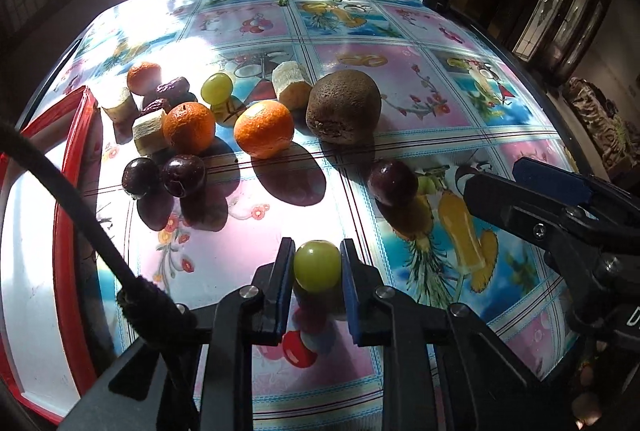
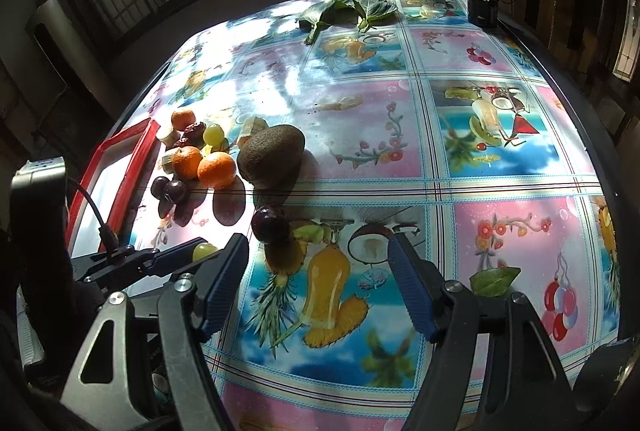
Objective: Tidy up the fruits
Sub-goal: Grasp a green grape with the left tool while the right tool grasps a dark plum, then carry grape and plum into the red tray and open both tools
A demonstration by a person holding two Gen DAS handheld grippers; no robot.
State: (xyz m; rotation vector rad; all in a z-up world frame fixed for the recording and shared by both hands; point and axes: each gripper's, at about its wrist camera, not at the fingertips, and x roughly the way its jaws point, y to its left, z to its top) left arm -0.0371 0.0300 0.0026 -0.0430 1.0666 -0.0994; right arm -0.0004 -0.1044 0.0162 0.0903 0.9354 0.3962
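So we've got the left gripper (image 1: 317,263) clamped on a round green grape (image 1: 317,265) at bottom centre of the left wrist view, just above the glossy fruit-print tablecloth (image 1: 420,103). Our right gripper (image 2: 318,259) hangs spread wide with nothing in it, near a dark purple plum (image 2: 270,225) mid-frame. The red-rimmed white tray (image 1: 76,135) at the left edge looks bare where we can see it, so we reckon we're barely started: the oranges (image 1: 264,128), second green grape (image 1: 216,88), brown rough avocado (image 1: 343,106), cherries (image 1: 183,175) and banana chunks (image 1: 149,132) all sit loose
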